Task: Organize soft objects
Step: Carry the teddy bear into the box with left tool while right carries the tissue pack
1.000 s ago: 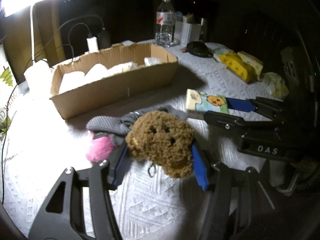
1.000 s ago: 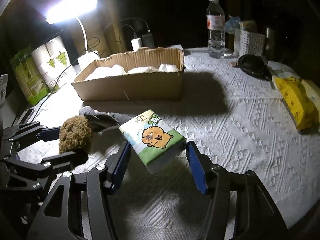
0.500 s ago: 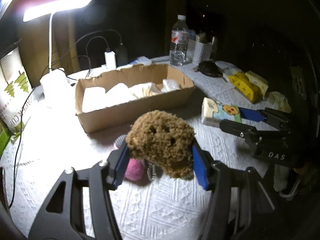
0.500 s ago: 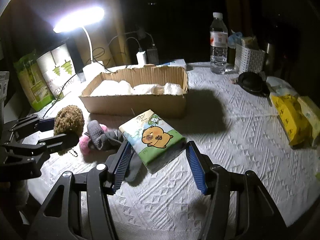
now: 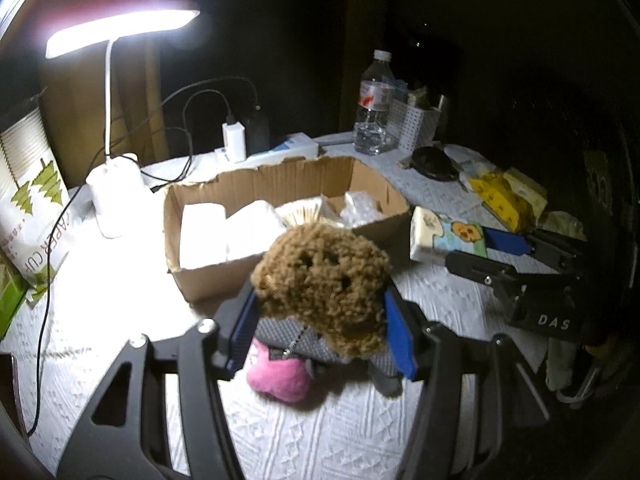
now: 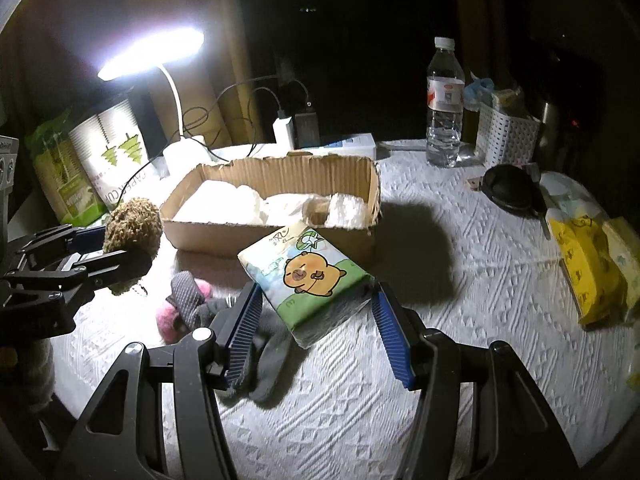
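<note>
Left claw (image 5: 320, 316) clenched on brown plush (image 5: 322, 280), held above surface (image 5: 320, 440) near box (image 5: 280, 184). Right claw (image 6: 316, 328) grasping tissue pack (image 6: 308, 276), lifted before box. Socks (image 6: 188, 300) lie on surface.

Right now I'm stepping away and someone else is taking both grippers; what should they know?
Left gripper: jaws shut on the brown plush, held above the table, near the box.
Right gripper: jaws shut on the tissue pack, also lifted, just in front of the box.
Box: already holds several white soft items.
On the cloth in front of the box: pink plush and grey sock.
Left to do: probably drop both held things into the box, then fetch the pink plush and sock. The yellow packs at far right may follow.
</note>
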Tool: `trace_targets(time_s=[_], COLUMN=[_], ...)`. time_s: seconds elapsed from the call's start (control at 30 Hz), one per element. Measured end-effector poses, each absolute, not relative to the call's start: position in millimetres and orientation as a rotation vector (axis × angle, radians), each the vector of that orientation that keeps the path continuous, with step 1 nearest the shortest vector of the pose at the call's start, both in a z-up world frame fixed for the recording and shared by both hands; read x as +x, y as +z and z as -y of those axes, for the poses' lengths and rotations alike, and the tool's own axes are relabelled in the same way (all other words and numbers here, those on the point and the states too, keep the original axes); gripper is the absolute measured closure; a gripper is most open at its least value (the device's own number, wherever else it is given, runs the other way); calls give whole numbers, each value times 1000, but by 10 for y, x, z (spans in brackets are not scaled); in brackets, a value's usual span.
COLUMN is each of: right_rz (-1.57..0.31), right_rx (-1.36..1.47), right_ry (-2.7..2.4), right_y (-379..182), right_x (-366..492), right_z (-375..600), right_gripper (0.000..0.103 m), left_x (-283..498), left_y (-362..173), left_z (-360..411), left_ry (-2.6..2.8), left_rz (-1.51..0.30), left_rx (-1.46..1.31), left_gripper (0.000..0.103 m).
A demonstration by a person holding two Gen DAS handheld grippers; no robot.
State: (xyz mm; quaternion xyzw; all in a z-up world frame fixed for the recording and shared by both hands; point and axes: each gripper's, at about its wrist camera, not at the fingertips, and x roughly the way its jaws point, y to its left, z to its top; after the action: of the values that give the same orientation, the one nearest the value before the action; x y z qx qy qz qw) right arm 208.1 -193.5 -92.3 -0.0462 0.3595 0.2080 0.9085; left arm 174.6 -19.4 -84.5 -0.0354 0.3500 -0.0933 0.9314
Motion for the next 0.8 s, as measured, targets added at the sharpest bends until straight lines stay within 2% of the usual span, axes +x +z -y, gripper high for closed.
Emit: trace_targets(time_s=[0.8], right_rz=[-727], right_rx=[-87], right_ry=[470], right_y=[-840], right_x=[2742], right_z=[1894], right_gripper=[43], left_x=[2404], left_y=[-722], left_z=[227], left_ry=[-148], left_rz=[-708], left_rx=[-89], left_gripper=[45])
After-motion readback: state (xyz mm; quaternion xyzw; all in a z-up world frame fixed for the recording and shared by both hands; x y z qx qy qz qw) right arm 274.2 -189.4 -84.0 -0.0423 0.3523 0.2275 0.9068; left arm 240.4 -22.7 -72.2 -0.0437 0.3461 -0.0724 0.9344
